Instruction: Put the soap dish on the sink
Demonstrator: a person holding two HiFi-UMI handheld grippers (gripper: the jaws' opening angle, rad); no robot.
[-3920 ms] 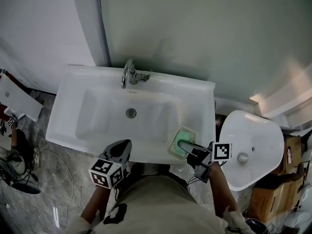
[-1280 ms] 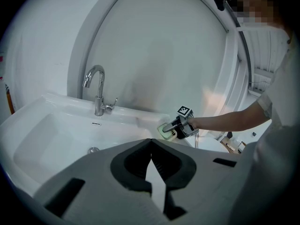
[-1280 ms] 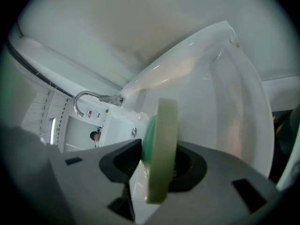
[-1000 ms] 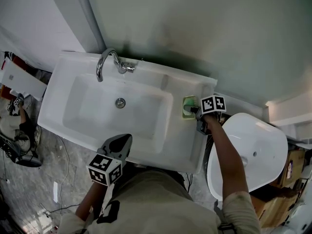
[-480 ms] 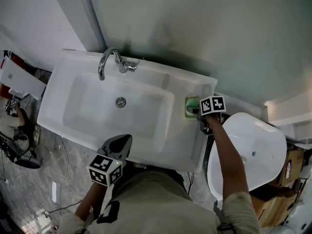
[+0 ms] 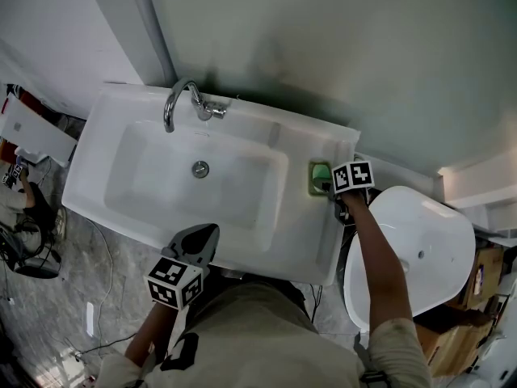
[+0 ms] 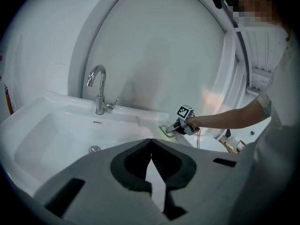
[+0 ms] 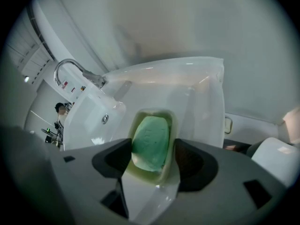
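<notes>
Sink layout, from my head view.
I find the soap dish (image 8: 151,112) on the right ledge of the sink (image 6: 266,241), beside the basin (image 6: 161,176), soap (image 8: 151,141) in it; tap (image 6: 182,103) stands at the back rim, left.

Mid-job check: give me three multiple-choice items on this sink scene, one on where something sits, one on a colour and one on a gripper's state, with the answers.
1. Where is the pale green plastic soap dish?
A) down in the basin
B) on the white ceramic sink's ledge, right of the basin
C) on the floor

2. What colour is the oval soap bar in it?
A) green
B) pink
C) white

3. How do the left gripper's jaws stand?
A) wide apart
B) clamped on the tap
C) together, empty

Answers:
1. B, since it lies on the flat ledge beside the basin.
2. A, since its top is plainly green.
3. C, since the tips meet with nothing between them.
</notes>
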